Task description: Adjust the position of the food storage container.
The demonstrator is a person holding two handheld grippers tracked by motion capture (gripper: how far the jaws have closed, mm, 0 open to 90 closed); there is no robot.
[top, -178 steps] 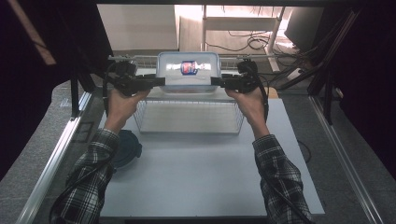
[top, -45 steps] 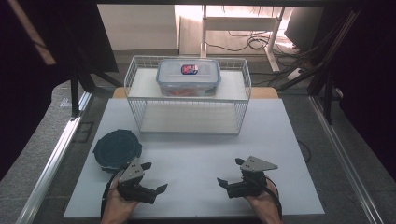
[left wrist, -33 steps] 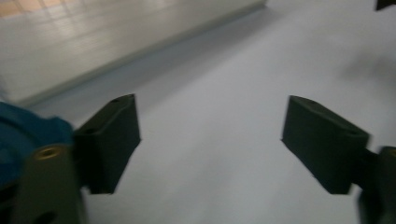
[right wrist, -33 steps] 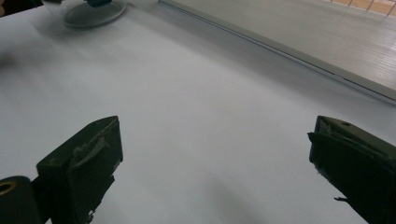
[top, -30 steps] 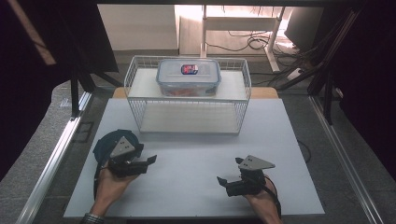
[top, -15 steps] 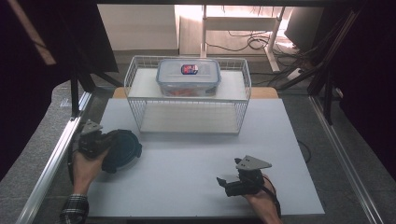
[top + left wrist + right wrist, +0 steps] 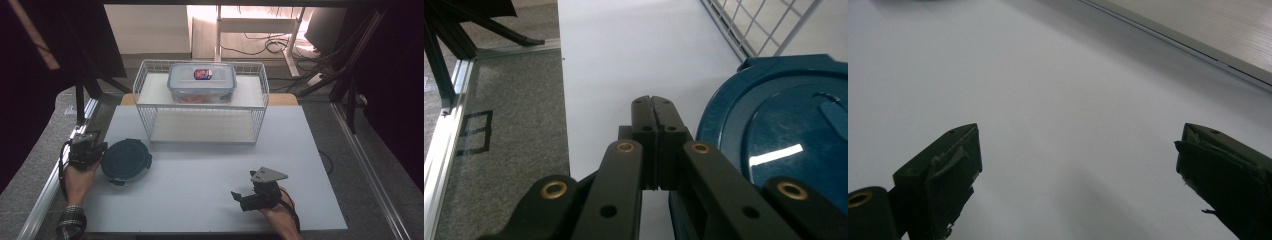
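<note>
Seen from the high view, the left claw point(image 7: 87, 150) is held at the left edge of the white bench point(image 7: 200, 190), just beside a round dark blue lid point(image 7: 126, 160) that lies flat there. The right claw point(image 7: 245, 197) is held low near the front edge, well apart from the lid. A white wire rack point(image 7: 200, 107) stands behind them, and a clear lidded container point(image 7: 202, 81) is set on its top shelf.

From the left gripper view, the jaws are seen pressed together on nothing, with the lid point(image 7: 784, 140) just to their right and grey carpet point(image 7: 499, 125) beyond the bench edge.

From the right gripper view, the jaws are seen spread wide over bare bench.
</note>
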